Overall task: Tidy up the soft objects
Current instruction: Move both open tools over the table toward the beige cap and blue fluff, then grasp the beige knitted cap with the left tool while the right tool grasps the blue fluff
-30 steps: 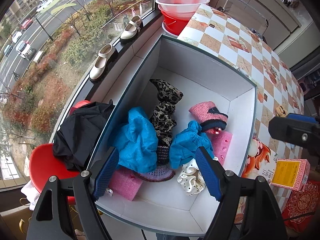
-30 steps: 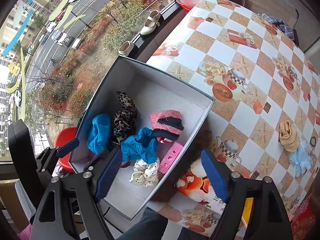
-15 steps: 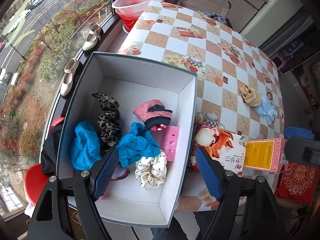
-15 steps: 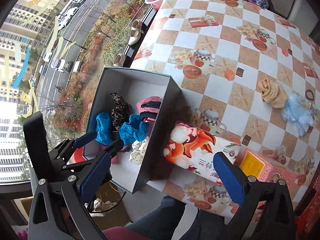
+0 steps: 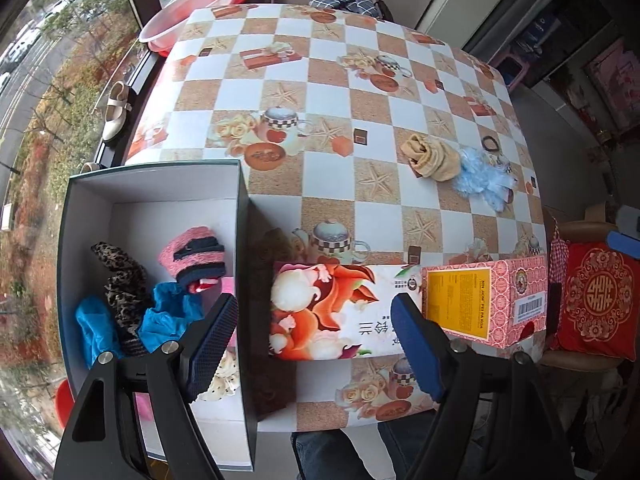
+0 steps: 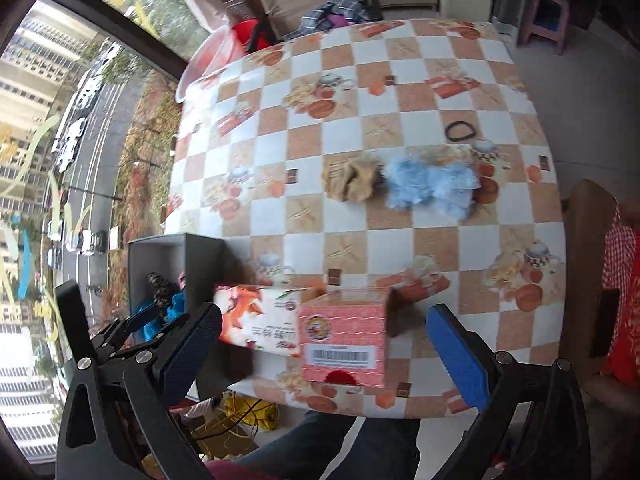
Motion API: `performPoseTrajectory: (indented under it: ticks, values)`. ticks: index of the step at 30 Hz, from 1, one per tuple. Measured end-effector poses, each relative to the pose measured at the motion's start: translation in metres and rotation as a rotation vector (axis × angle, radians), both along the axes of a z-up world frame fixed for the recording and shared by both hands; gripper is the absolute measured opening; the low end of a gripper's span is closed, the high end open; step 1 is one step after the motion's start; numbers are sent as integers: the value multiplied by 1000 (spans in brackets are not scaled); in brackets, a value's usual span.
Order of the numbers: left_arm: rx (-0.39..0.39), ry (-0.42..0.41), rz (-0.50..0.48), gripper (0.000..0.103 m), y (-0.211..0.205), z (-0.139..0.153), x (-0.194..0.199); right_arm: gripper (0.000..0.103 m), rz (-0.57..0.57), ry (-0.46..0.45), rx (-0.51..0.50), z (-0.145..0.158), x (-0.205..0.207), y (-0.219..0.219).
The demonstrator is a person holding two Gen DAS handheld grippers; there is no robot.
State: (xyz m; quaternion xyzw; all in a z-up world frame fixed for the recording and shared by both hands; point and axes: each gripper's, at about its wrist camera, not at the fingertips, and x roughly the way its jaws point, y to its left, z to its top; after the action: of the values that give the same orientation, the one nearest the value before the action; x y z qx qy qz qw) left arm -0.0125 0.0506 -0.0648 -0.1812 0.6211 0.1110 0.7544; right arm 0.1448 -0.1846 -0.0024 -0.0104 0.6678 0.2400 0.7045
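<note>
A grey storage box (image 5: 160, 184) with a white inside stands at the table's left edge and holds several soft items: blue cloths (image 5: 164, 318), a leopard-print piece (image 5: 122, 280), a pink knit piece (image 5: 194, 248). The box also shows in the right wrist view (image 6: 160, 252). A tan cloth (image 5: 432, 156) (image 6: 352, 178) and a light blue fluffy item (image 5: 486, 180) (image 6: 432, 186) lie on the table at the far right, a black hair tie (image 6: 460, 131) beyond them. My left gripper (image 5: 314, 344) is open and empty above the box's right wall. My right gripper (image 6: 324, 348) is open and empty above the near table edge.
A printed carton (image 5: 336, 312) and a pink carton (image 5: 480, 300) lie along the near table edge beside the box. A red cushion on a chair (image 5: 596, 300) stands right of the table. A pink basin (image 5: 188, 8) sits at the far left by the window.
Both grippers have pulled back and swung right, away from the box. The view now takes in the table, the tan cloth and the blue fluffy item. Both stay open.
</note>
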Motion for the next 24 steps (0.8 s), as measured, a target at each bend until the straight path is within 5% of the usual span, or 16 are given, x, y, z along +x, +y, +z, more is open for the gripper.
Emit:
performPoseTrajectory:
  ticks: [11,18,24]
  values:
    - [6,99,-10,82,-19,-20,32,103,-142,147,-111,-105,65,-75]
    - [-87,152,6,82,-18,-37,73,103,-99,203,-152,-156,100,-67]
    - [-138,157,-41,82,-30,-52,131,103,-16,137,-135,-169,130,-34]
